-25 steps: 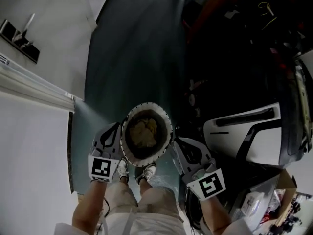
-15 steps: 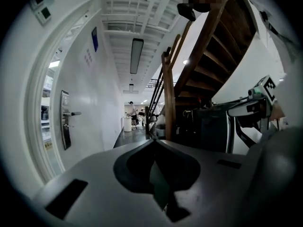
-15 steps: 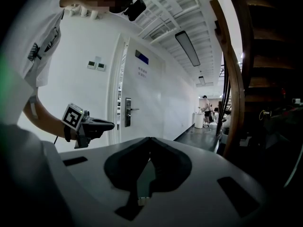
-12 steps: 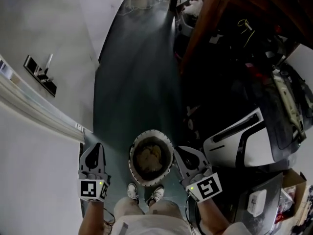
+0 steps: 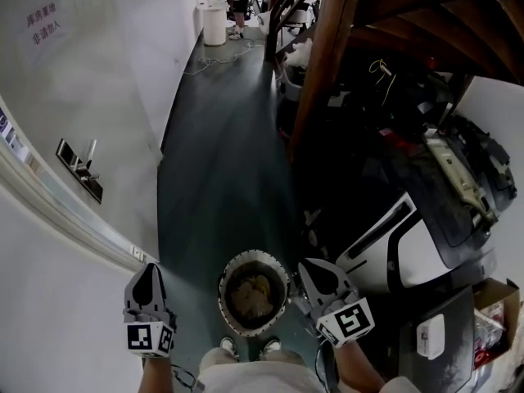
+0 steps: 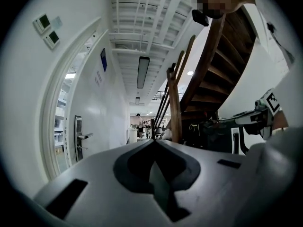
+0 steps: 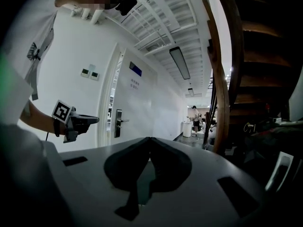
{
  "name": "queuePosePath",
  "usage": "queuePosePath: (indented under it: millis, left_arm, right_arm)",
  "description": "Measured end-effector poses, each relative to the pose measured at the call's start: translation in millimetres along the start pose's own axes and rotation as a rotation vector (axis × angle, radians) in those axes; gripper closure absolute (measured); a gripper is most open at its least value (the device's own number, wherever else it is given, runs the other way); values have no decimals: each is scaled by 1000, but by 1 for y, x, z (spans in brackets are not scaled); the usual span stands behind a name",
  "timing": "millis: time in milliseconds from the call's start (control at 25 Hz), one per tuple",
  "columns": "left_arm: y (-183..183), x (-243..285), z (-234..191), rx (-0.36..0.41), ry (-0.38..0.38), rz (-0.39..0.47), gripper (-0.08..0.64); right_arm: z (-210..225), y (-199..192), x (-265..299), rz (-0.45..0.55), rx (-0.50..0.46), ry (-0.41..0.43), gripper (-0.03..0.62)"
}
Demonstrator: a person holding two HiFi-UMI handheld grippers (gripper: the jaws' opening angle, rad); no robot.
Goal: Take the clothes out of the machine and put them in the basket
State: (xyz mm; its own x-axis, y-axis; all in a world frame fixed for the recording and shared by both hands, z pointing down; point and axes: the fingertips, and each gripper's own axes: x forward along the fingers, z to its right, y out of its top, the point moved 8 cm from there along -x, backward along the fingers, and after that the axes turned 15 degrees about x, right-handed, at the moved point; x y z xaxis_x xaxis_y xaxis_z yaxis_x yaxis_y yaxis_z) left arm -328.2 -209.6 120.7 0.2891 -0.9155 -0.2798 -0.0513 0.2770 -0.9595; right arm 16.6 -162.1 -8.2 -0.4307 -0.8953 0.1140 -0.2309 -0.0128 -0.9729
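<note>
Left tongs (image 5: pixel 150 268) and right tongs (image 5: pixel 309 265) are both closed and empty, one on each side above the round, white-rimmed basket (image 5: pixel 223 295) on the smooth dark floor (image 5: pixel 221 178), crumpled pale clothes (image 5: pixel 250 293) heaped inside

- The left gripper (image 6: pixel 153 141) fills the bottom of the frame, its jaws pressed together with nothing between them.
- A white door (image 6: pixel 90 122) stands at the left.
- Brown wooden stairs (image 6: pixel 213 65) climb at the upper right.
- The right gripper (image 6: pixel 246 118) pokes in at the right edge.
</note>
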Motion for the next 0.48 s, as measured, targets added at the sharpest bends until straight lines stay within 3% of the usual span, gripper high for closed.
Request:
queuePosePath:
  millis: [480]
  left_arm:
    - [28,-22,-13,-14,37,68,546]
  right_arm:
    - [-4,25,-27,40,-26,-45,578]
